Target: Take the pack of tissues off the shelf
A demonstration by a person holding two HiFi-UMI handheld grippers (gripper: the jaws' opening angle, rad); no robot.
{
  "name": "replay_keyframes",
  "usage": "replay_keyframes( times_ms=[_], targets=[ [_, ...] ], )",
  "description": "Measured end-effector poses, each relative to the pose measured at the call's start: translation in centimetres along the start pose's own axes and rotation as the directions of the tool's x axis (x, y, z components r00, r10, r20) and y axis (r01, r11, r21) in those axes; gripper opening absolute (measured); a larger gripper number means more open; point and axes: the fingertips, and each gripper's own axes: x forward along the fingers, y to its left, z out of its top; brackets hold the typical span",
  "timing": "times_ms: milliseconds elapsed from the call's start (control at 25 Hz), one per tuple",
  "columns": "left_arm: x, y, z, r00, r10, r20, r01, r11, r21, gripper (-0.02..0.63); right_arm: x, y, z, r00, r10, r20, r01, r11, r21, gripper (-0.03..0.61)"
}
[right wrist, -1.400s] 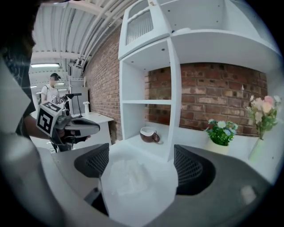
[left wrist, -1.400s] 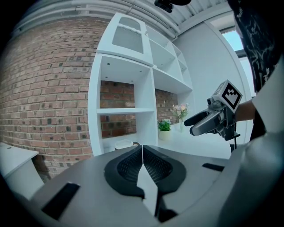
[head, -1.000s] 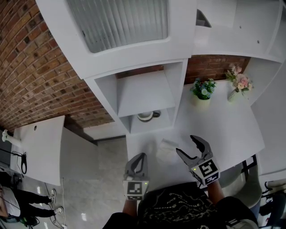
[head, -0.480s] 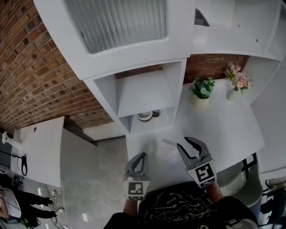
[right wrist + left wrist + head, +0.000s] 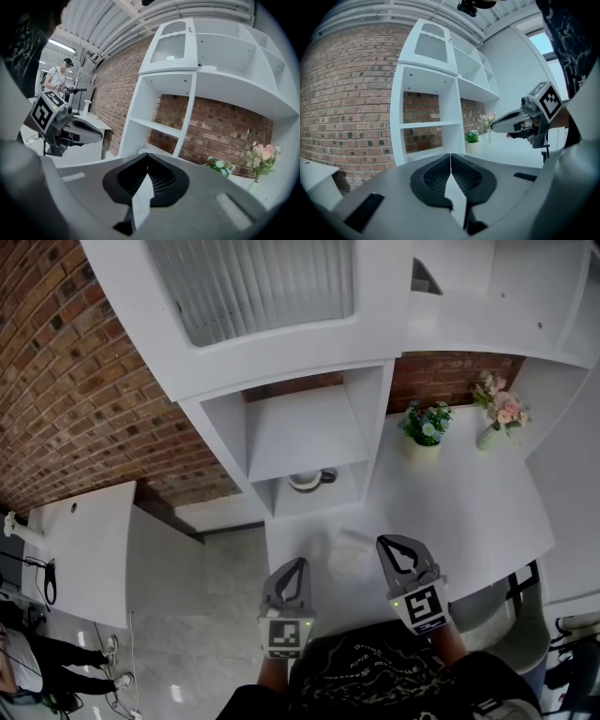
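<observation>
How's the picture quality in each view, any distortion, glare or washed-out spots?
Head view: even light, shelf unit lines bowed, a pale packet nearly lost against white counter. Left gripper view: fisheye, black corners, window bright. Right gripper view: same fisheye, ceiling light glaring.

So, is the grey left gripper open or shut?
Shut: the grey left gripper has its jaws pressed together along one line, with nothing between them.
</observation>
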Motion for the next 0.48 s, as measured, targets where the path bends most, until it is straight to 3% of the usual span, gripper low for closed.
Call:
replay_keyframes(
  times_ms=[480],
  targets=[
    [-0.48, -0.18, 0.89, 1.0, -0.002, 0.014, 0.002, 1.0, 0.016, 0.009, -0.35, 0.32, -0.52, 1.0, 0.0, -0.004, 0.0, 1.0, 0.009, 0.005]
  ],
)
